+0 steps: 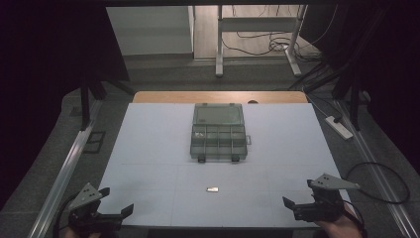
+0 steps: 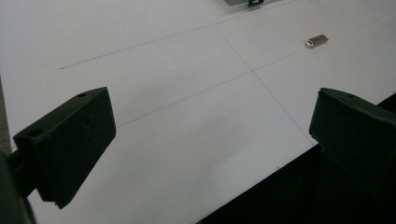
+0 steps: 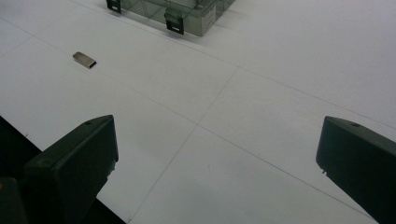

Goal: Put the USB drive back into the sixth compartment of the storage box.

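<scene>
A clear grey compartment box lies open mid-table, its lid folded back; something small sits in its far left compartment. A small metal piece lies on the white table in front of it, also the metal piece in the left gripper view and the metal piece in the right gripper view. My left gripper rests at the near left corner, open and empty. My right gripper rests at the near right corner, open and empty. The box's front latches show at the top of the right gripper view.
The white table top ends in a wooden strip at the back. A power strip and cables lie on the floor to the right. A metal rail runs along the left. A desk frame stands beyond the table.
</scene>
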The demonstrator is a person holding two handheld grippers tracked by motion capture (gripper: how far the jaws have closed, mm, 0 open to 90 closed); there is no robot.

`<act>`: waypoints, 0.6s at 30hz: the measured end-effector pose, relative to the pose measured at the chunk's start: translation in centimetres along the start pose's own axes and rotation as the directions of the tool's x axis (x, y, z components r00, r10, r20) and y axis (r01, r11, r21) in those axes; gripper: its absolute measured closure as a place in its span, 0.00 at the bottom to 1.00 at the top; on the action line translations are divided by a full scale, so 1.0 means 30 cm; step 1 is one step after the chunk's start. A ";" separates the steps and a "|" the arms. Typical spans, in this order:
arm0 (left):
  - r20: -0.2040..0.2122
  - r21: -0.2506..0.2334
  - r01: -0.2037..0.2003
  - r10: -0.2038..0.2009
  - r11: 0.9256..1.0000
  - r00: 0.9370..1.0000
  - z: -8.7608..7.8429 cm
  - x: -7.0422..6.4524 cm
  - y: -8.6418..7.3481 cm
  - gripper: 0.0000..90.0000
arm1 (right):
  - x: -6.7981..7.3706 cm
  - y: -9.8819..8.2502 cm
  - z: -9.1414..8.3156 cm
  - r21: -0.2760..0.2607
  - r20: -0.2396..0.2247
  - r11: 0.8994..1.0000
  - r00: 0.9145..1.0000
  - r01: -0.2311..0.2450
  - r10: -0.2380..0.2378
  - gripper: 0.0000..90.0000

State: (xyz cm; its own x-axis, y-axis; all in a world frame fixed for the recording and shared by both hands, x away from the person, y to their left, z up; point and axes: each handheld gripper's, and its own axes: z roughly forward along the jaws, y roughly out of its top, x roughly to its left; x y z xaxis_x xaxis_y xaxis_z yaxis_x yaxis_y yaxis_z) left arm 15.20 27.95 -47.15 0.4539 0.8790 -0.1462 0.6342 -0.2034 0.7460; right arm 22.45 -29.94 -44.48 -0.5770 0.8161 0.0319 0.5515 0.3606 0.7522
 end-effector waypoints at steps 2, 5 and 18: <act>0.003 0.000 0.003 -0.003 1.000 1.000 0.000 0.001 0.000 0.01 | -0.005 0.007 0.004 -0.001 -0.019 1.000 1.000 0.011 -0.011 0.00; 0.003 0.002 0.002 -0.002 1.000 1.000 0.001 0.001 0.000 0.01 | -0.005 0.018 0.007 -0.012 -0.057 1.000 0.998 0.015 -0.016 0.00; 0.007 0.007 0.006 -0.006 1.000 1.000 0.002 0.002 0.001 0.01 | 0.006 0.047 0.042 -0.018 -0.081 0.999 0.996 0.032 -0.034 0.00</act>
State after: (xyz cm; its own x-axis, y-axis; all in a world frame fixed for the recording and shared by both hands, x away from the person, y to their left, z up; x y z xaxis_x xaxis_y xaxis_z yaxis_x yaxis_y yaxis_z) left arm 15.29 27.97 -47.18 0.4545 0.8771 -0.1551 0.6411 -0.2012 0.7406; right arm 23.89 -28.73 -44.24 -0.6421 0.7643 0.0595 0.5215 0.3787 0.7646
